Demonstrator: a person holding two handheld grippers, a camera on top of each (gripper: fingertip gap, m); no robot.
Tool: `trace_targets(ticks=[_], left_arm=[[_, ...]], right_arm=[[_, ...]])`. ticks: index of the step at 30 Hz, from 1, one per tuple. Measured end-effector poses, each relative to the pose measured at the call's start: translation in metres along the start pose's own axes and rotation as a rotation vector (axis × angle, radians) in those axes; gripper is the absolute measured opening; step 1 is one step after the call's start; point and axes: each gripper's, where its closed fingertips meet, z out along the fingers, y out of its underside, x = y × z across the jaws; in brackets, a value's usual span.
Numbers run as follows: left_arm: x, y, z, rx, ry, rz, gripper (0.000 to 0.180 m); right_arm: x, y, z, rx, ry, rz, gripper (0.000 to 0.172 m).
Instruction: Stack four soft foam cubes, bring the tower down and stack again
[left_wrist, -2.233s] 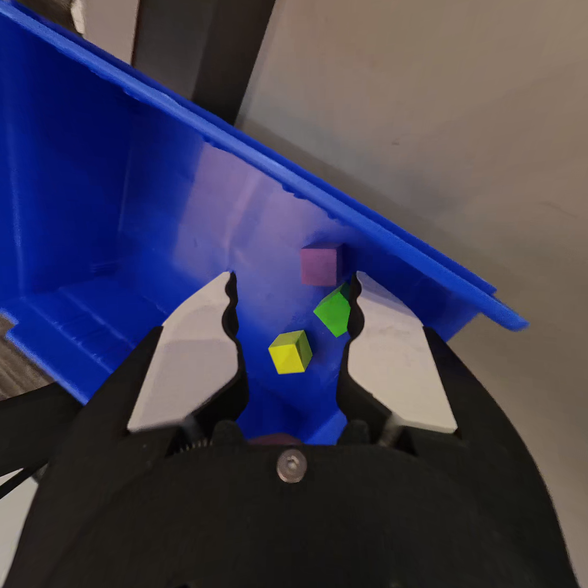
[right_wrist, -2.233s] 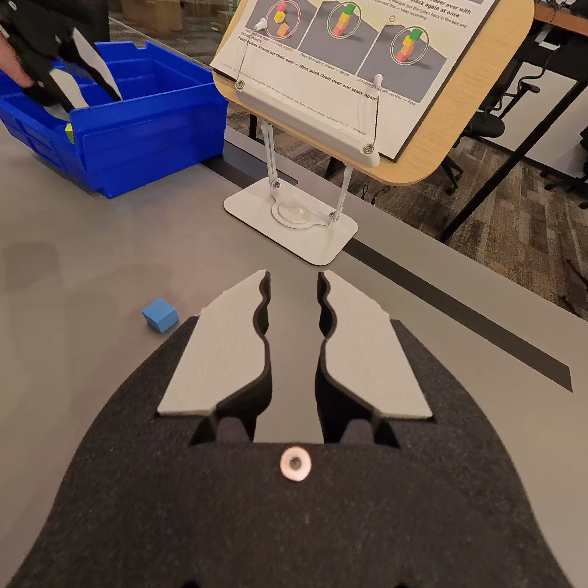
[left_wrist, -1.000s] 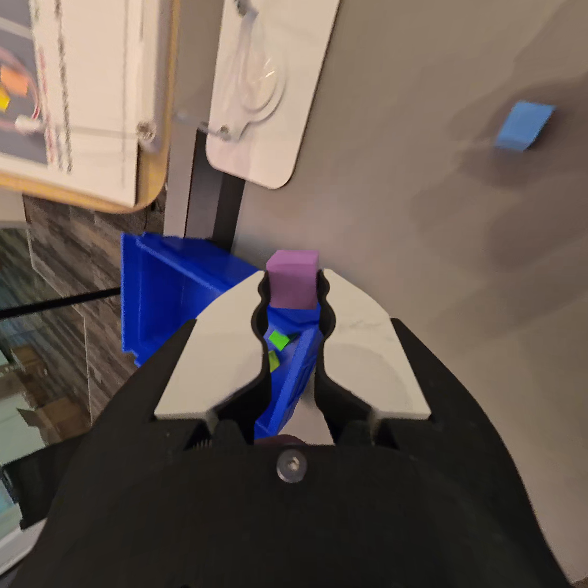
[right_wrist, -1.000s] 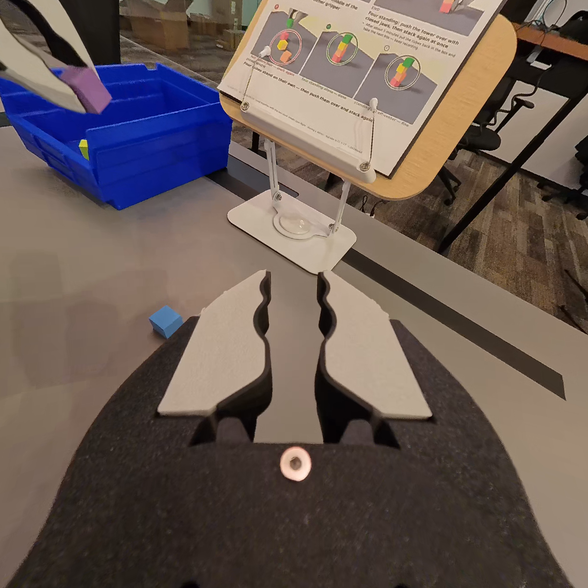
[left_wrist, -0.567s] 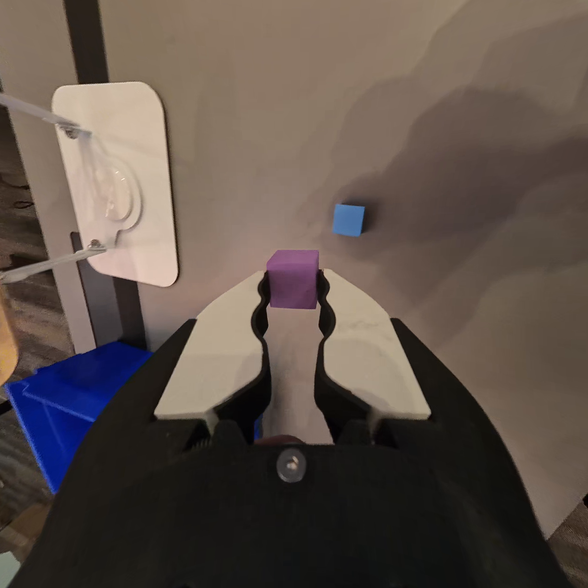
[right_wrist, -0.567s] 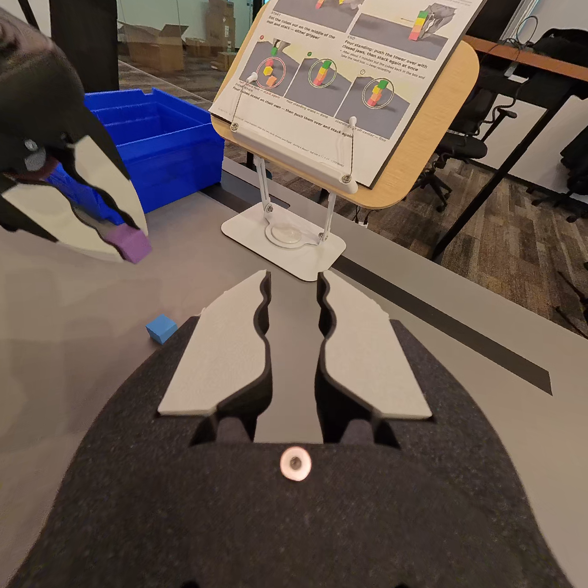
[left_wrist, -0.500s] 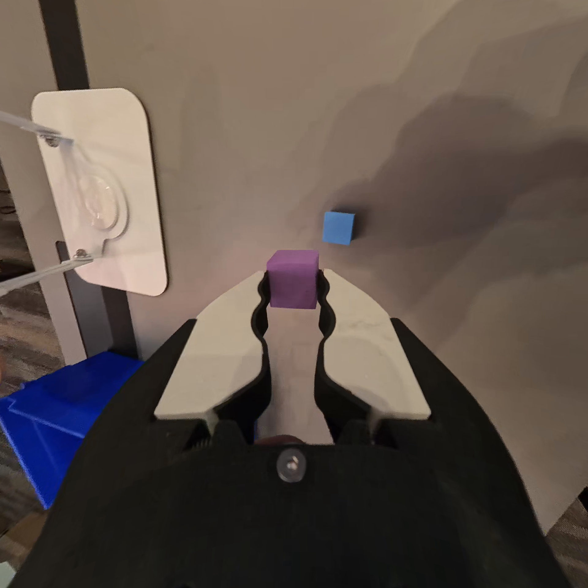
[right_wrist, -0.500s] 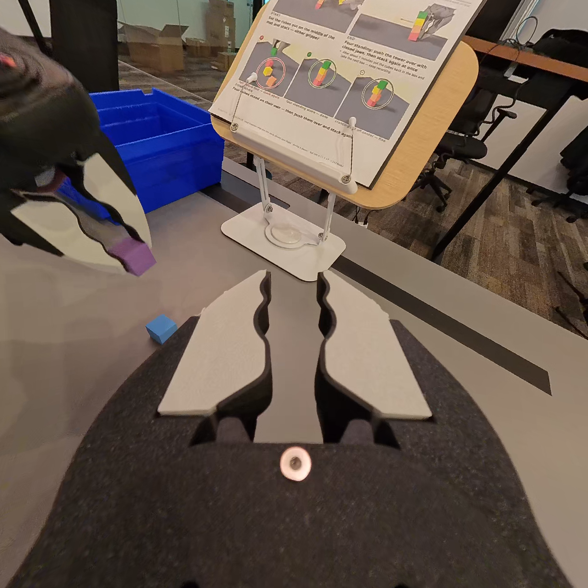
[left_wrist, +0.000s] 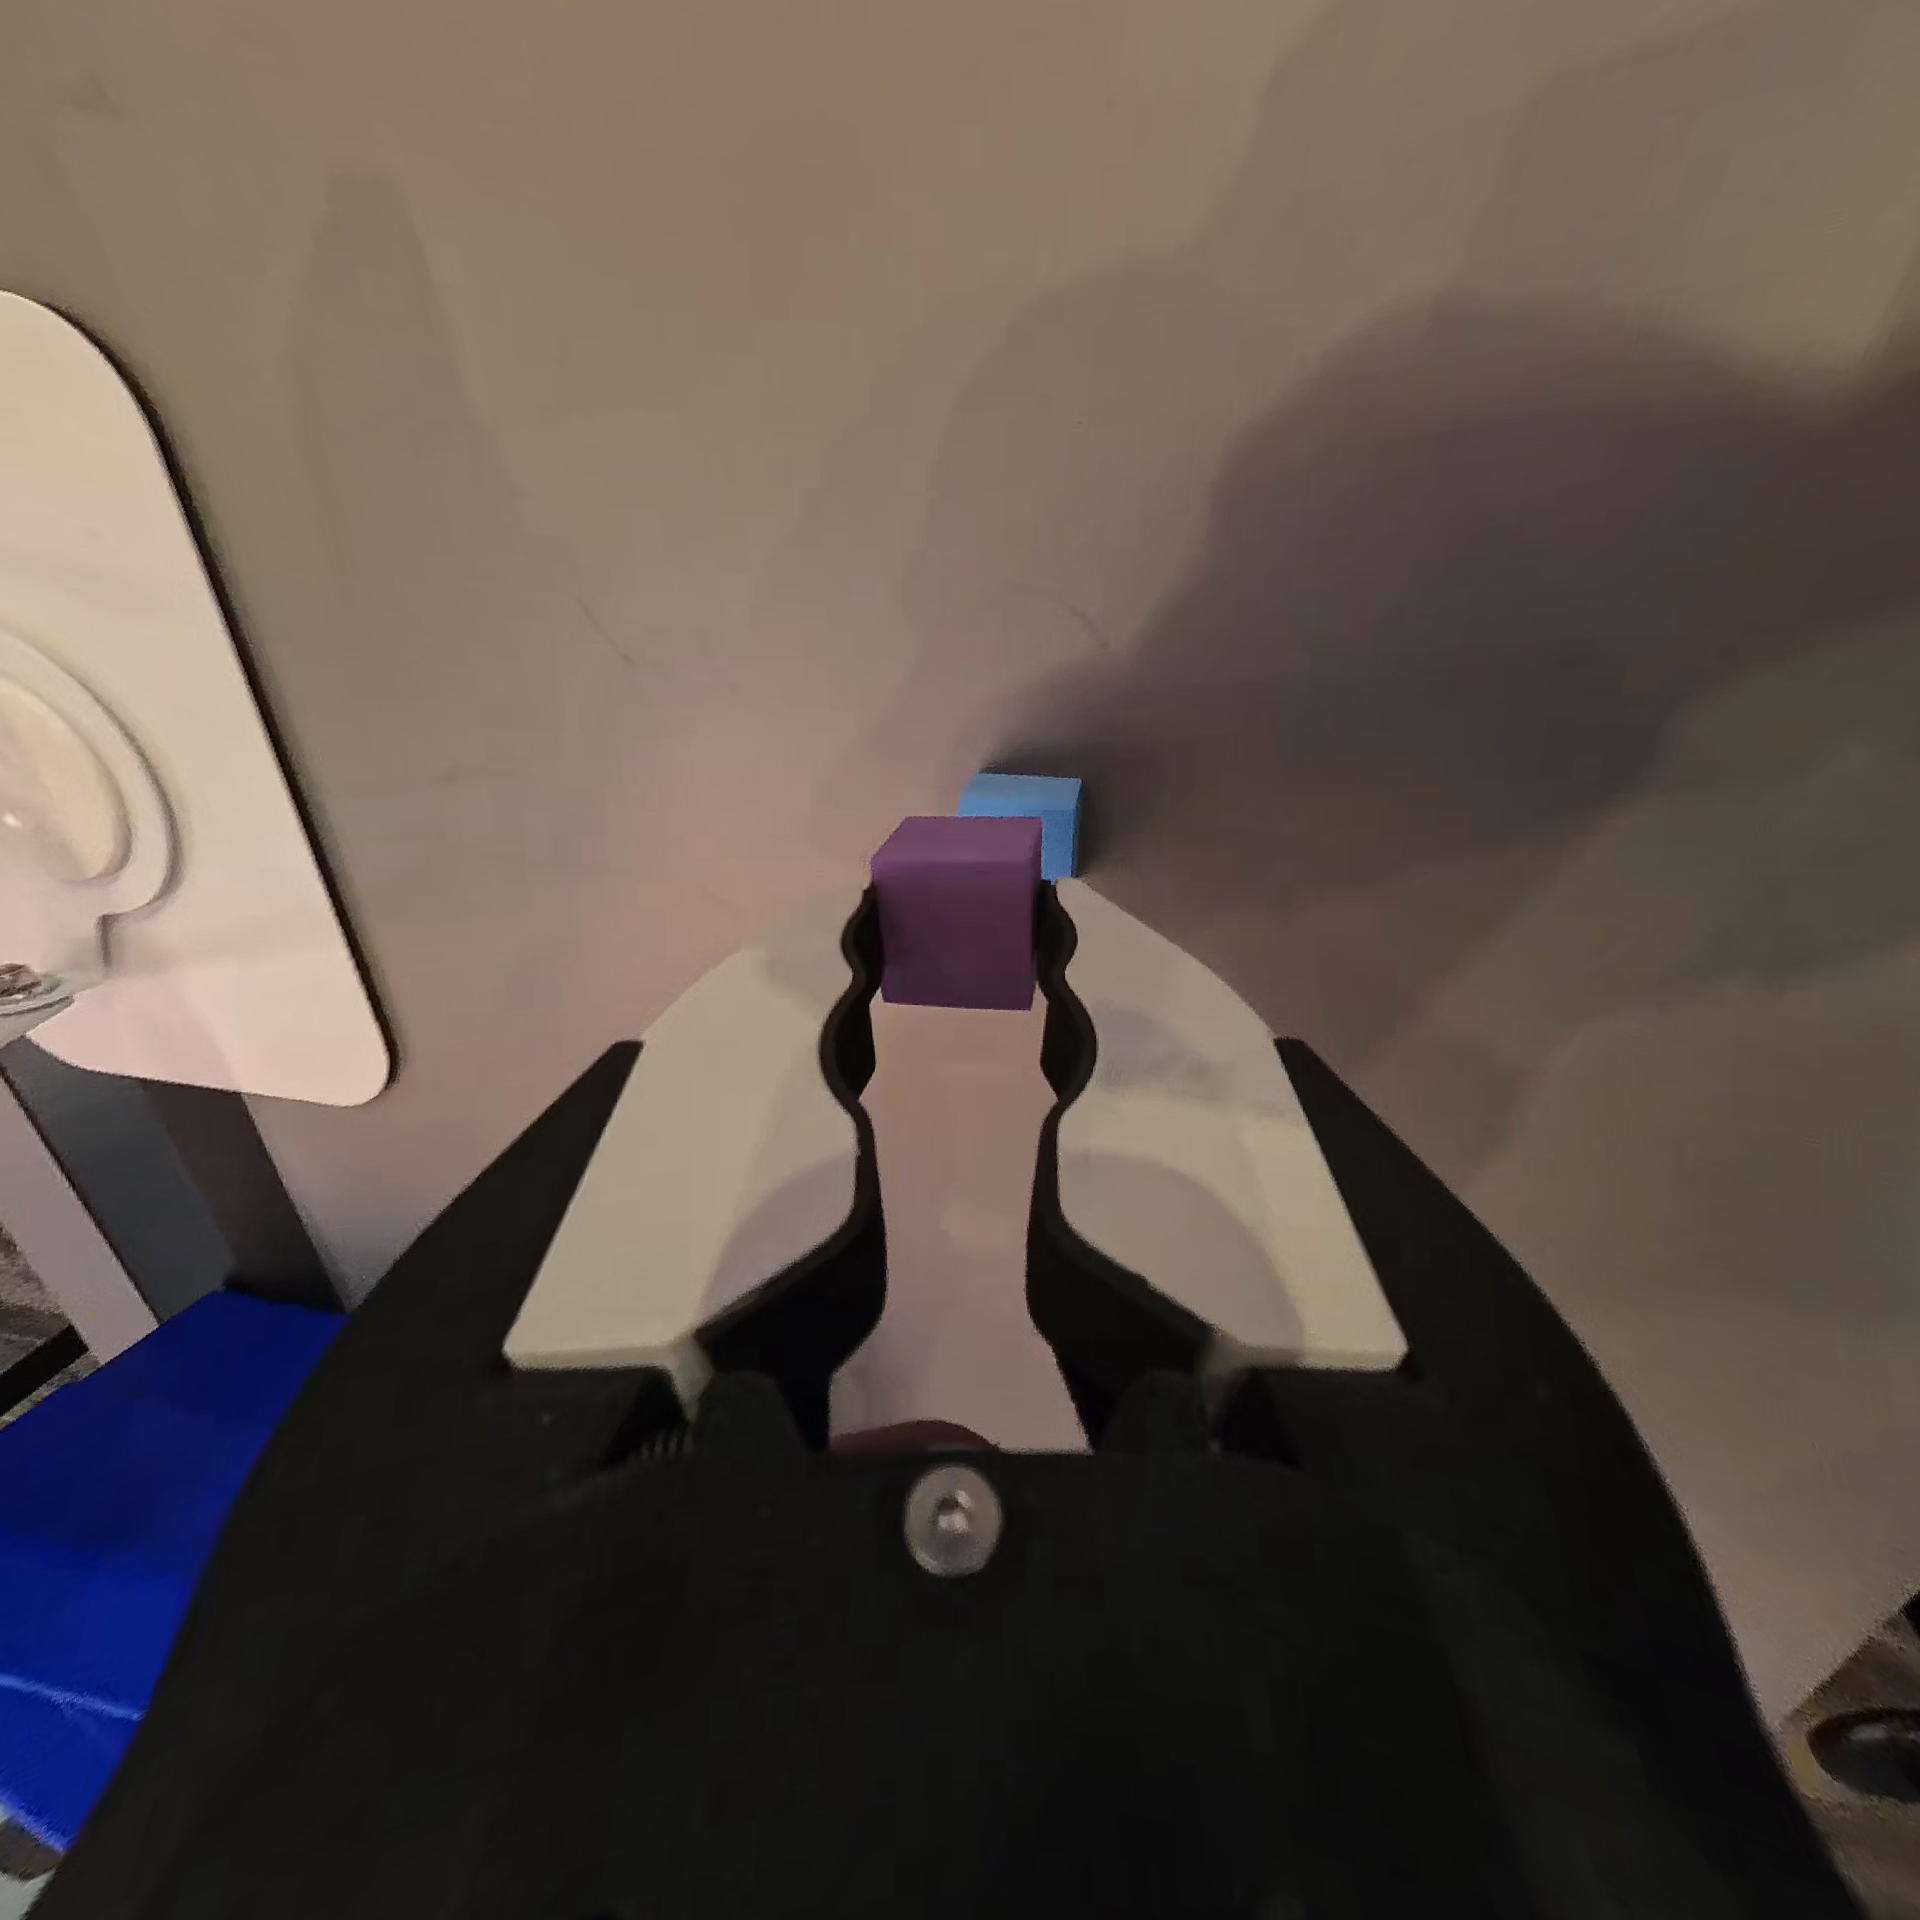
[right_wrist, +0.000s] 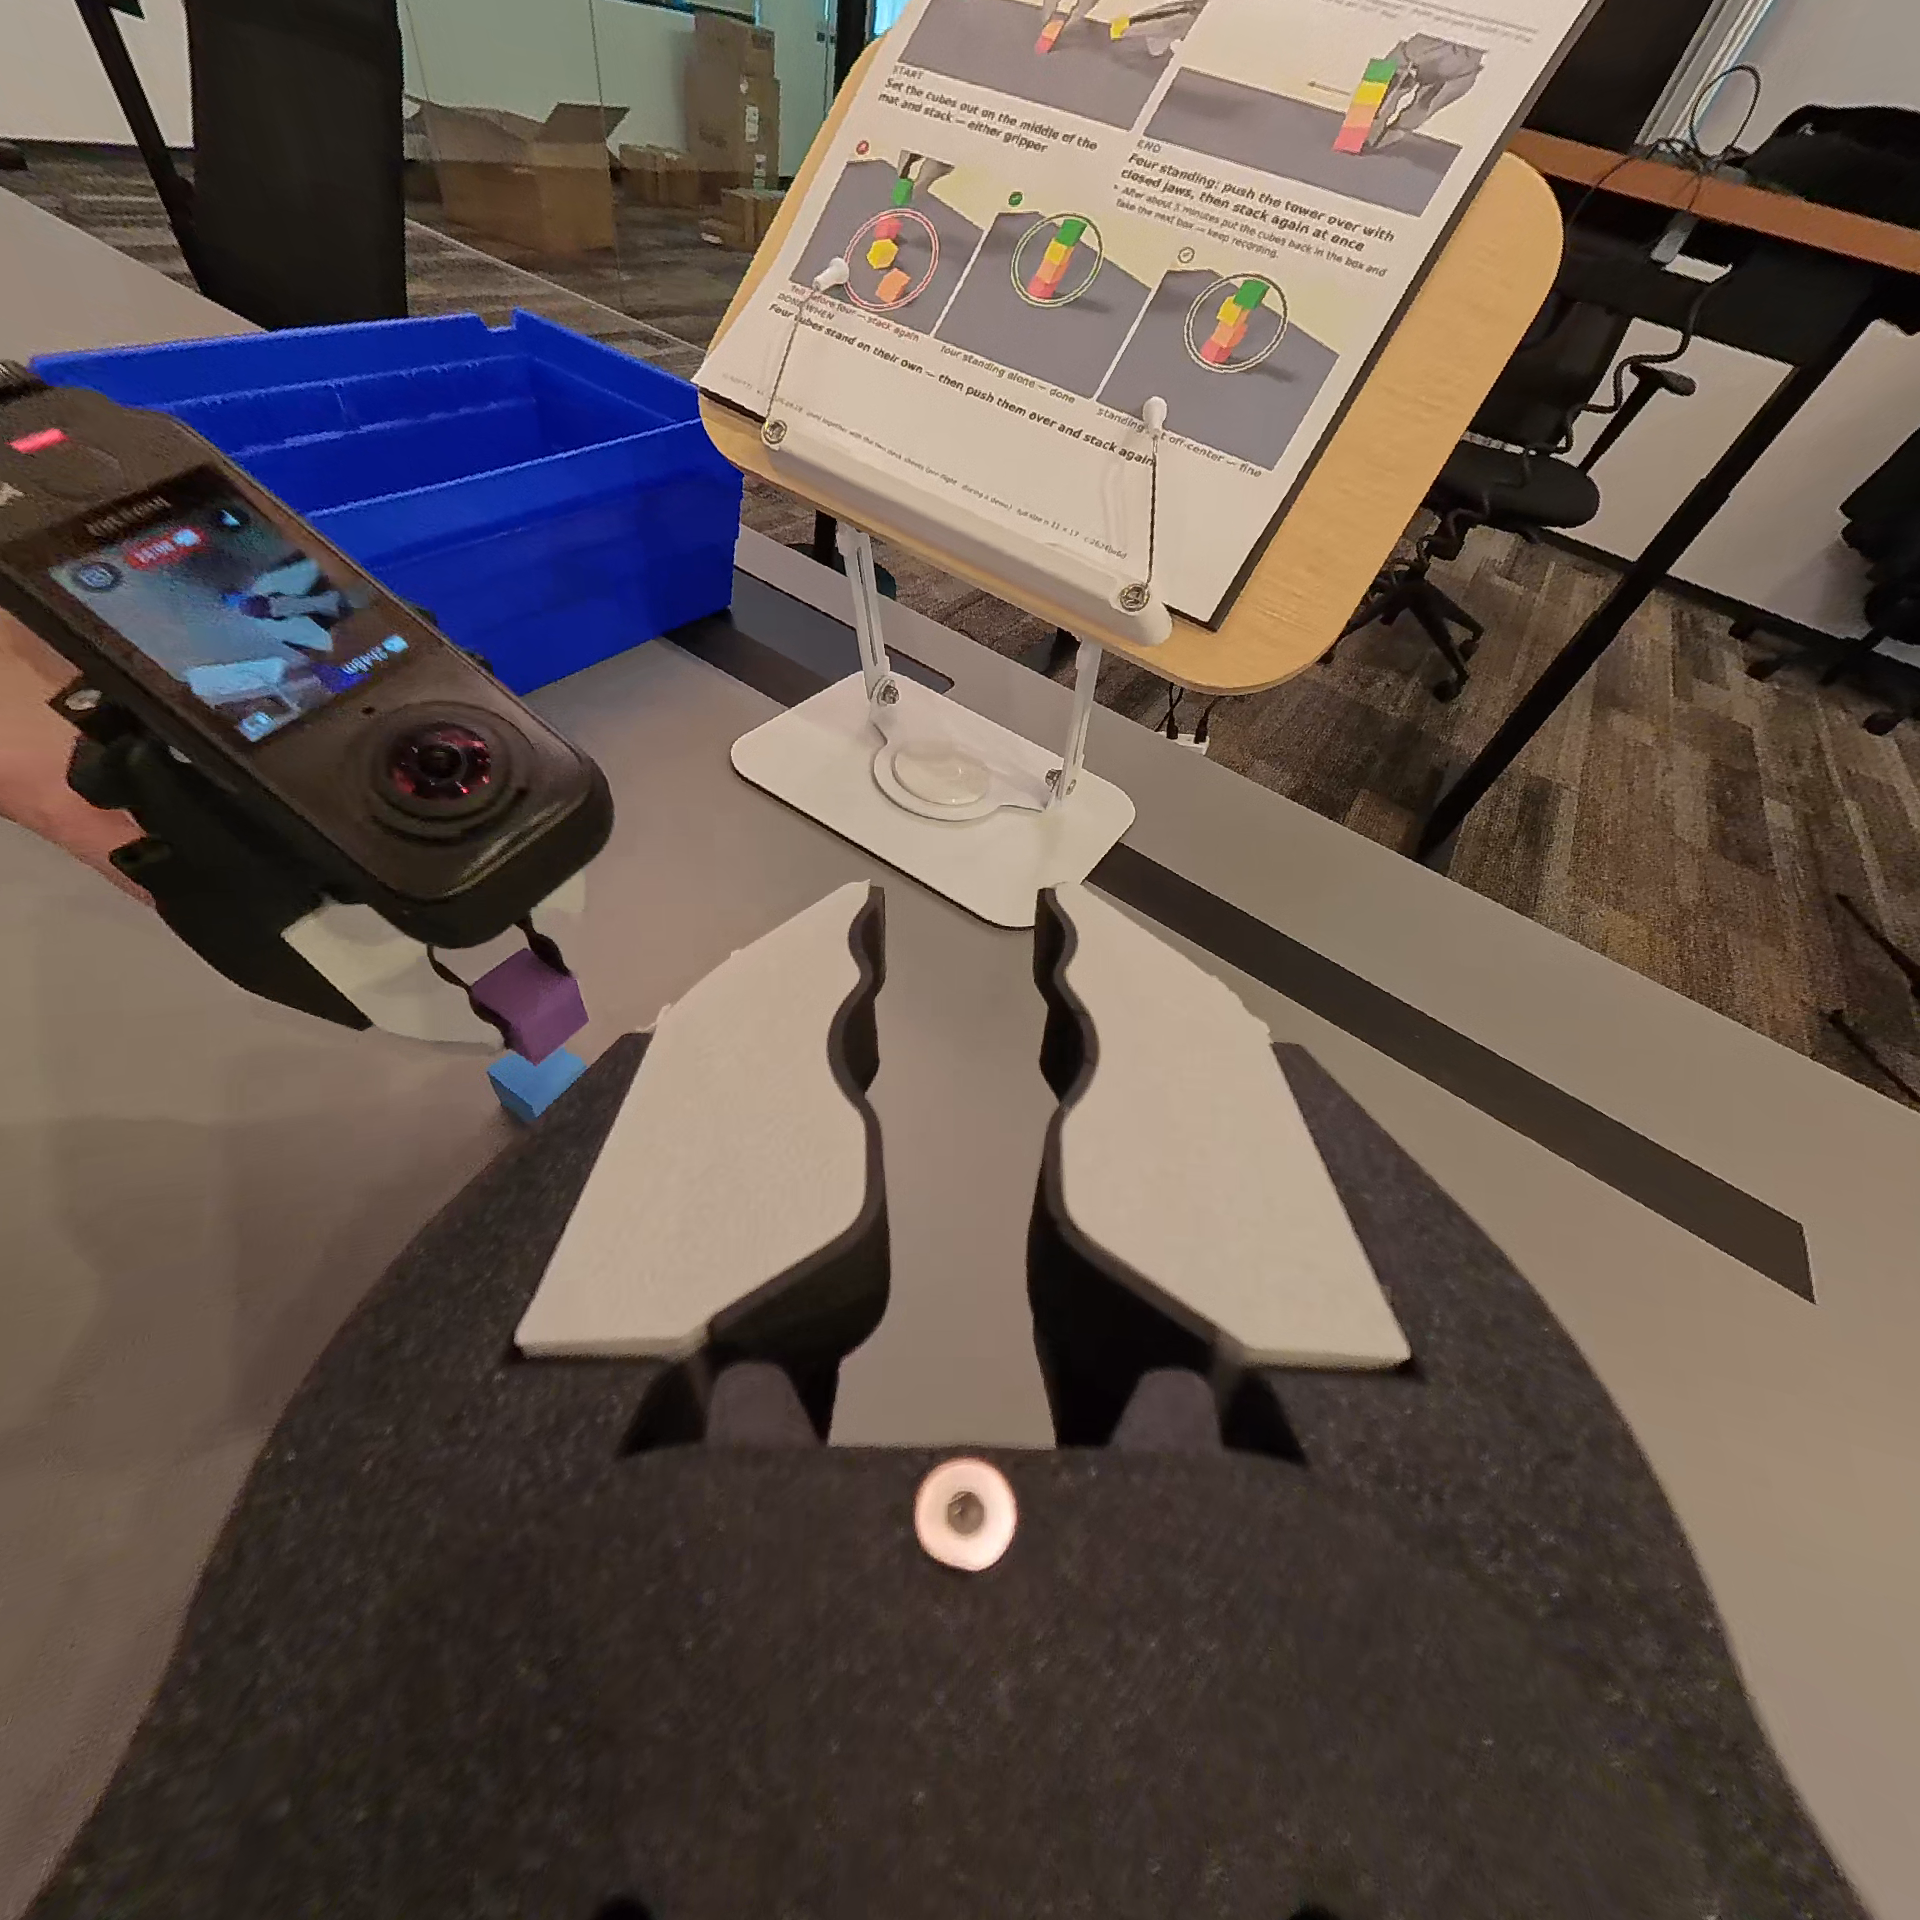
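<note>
Left wrist view: purple cube (left_wrist: 956, 914) hides most of blue cube (left_wrist: 1055, 821).

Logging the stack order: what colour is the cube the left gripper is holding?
Purple cube; clearest in the left wrist view.

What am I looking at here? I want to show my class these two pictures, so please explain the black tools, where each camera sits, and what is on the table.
No robot: a person holds a two-fingered claw in each hand, with a camera on each looking along its fingers. One picture is from the left claw, which grips a purple cube just above a blue cube on the grey table. The other is from the right claw, open and empty. It also shows a blue bin and an instruction sheet on a stand.
</note>
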Motion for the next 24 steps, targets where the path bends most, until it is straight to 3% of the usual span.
trace_targets(ticks=[8,24], left_arm=[[0.004,0.007,0.023,-0.035,0.040,0.017,0.028],[0.007,0.008,0.024,-0.026,0.052,0.022,0.028]], right_arm=[[0.003,0.002,0.000,0.000,0.002,0.008,0.027],[0.003,0.002,0.000,-0.001,0.002,0.008,0.027]])
